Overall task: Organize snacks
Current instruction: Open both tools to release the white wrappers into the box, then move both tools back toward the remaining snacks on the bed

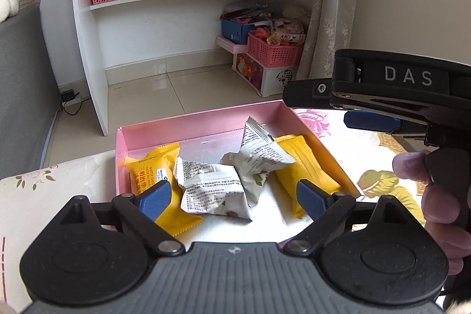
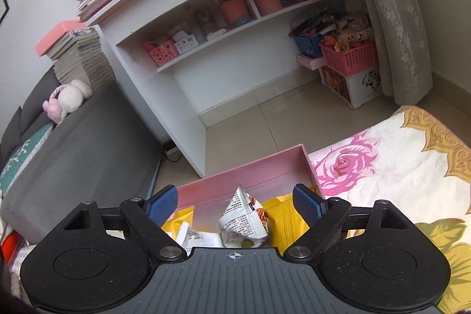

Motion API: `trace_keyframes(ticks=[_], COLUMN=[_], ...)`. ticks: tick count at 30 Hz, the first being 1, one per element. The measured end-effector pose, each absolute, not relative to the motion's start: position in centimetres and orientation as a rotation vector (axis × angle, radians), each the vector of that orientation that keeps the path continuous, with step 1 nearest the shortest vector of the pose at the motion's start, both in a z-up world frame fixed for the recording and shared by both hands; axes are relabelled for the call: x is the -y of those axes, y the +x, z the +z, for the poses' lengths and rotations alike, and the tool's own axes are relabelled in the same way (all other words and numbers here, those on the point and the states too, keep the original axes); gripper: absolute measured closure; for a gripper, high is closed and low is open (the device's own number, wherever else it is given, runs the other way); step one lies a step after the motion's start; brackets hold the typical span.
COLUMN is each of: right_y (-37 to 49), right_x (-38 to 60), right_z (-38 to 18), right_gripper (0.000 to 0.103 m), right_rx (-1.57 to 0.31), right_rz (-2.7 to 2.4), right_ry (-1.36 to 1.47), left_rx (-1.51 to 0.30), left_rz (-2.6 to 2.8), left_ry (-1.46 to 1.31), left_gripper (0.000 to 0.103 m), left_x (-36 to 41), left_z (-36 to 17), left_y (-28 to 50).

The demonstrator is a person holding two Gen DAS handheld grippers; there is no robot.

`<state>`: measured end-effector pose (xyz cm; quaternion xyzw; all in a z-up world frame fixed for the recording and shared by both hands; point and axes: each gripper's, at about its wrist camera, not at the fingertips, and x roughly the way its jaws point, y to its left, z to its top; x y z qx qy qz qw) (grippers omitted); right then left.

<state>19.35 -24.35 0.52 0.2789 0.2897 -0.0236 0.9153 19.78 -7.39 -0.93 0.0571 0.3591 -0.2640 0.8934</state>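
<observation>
Both wide-spread, empty: left gripper (image 1: 237,196), right gripper (image 2: 235,205), above shallow pink cardboard box (image 1: 206,122) holding yellow and white crinkled snack packets (image 1: 212,184).

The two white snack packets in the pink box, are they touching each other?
Touching. The left wrist view shows the upright white packet leaning against the flatter white packet in the pink box, their wrappers overlapping with no gap.

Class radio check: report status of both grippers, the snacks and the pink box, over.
Left gripper open, empty. Right gripper open, empty. Two yellow packets and two white packets lying in pink box. Nothing in the way.
</observation>
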Motion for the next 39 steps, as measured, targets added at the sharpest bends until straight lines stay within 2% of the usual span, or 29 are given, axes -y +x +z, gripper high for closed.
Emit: trace_keyframes(ticks=[7, 18, 39], right_y=[16.7, 12.2, 5.7], right_x=[23.4, 21.7, 18.3], right_z=[3.1, 5.4, 5.6], right_gripper=[0.011, 0.011, 0.008], right_rx=[-0.603, -0.662, -0.715], right_rz=[-0.035, -0.034, 0.022], right_ry=[0.515, 0.424, 0.381], left_rx=[-0.726, -0.677, -0.674], left_rz=[-0.548, -0.515, -0.432], left_ry=[0.100, 0.043, 0.020], left_gripper=[0.008, 0.000, 0.000], left_x=[6.4, 3.7, -0.7], left_z=[0.5, 2.4, 1.2], left_y=[17.6, 13.7, 8.0])
